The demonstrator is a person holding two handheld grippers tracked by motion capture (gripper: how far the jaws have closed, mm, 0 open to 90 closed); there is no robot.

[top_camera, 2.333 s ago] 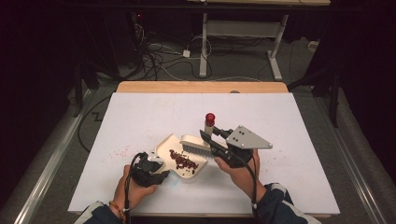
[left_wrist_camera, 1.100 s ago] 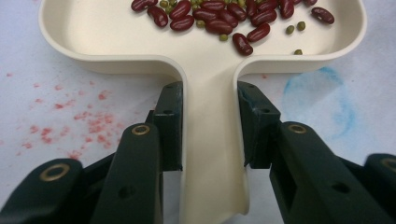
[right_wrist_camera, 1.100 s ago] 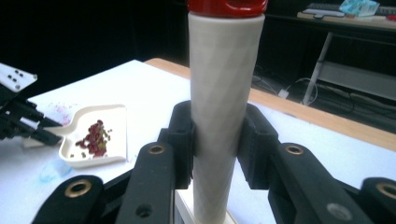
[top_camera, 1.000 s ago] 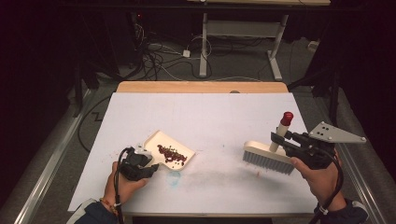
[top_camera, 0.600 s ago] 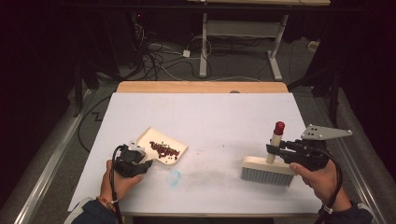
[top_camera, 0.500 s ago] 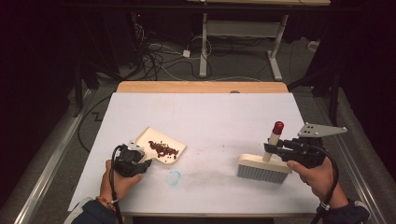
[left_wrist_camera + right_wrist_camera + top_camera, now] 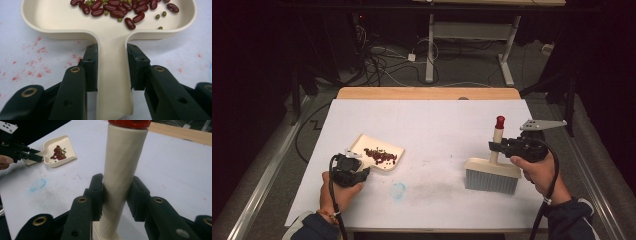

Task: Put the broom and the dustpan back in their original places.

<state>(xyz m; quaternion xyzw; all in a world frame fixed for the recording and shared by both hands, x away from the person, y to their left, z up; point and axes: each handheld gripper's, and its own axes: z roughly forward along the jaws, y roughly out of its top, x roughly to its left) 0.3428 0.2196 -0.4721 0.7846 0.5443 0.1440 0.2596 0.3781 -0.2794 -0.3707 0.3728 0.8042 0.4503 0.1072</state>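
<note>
A cream dustpan lies on the white table at the left, with red and green beans in it. My left gripper is shut on its flat handle, the pads pressing both edges, and the beans lie just past the jaws. At the right a cream brush stands bristles down on the table. My right gripper grips its upright handle below the red cap. Its jaws have just eased a little, with the handle still between the pads. The dustpan and left gripper lie far left.
A blue smudge and grey smear mark the table between dustpan and brush. Faint red specks dot the surface beside the dustpan handle. A wooden strip runs along the far edge, with cables on the floor beyond.
The brush left the dustpan, travelled to the right side and came down onto the table, drifting slightly left at the end. The dustpan slid a little to the left.
</note>
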